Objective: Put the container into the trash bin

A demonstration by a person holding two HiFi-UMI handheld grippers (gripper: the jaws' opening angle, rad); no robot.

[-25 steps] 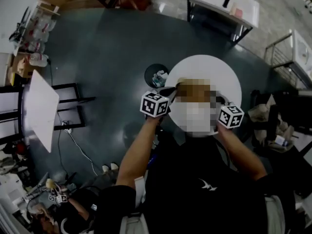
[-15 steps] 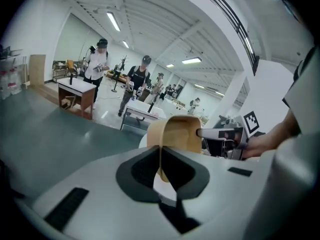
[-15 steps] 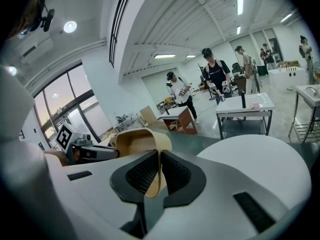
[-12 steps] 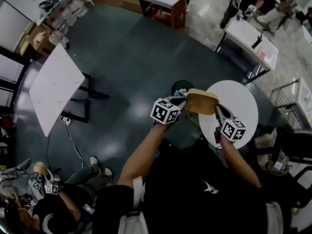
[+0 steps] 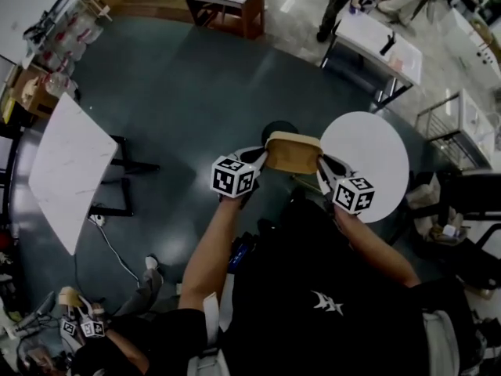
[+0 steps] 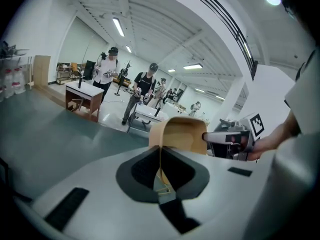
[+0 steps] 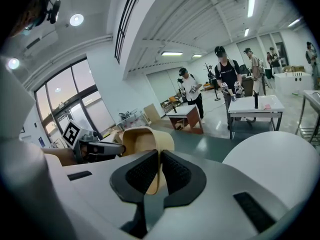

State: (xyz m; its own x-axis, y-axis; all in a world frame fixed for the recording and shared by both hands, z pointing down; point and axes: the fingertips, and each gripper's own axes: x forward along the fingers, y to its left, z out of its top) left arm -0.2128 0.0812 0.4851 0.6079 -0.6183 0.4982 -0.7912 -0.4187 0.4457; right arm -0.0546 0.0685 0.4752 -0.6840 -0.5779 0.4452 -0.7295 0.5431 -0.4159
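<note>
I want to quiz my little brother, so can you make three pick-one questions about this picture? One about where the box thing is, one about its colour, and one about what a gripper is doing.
1. Where is the container?
A. on a shelf
B. in the air between the left gripper and the right gripper
C. in a sink

2. What colour is the container?
A. blue
B. green
C. tan

3. How are the right gripper's jaws?
A. shut on the container's rim
B. wide open
C. shut on nothing

Answers:
1 B: each gripper holds one end of it above the floor.
2 C: it looks tan in all three views.
3 A: the right gripper view shows the thin rim pinched between its jaws.
</note>
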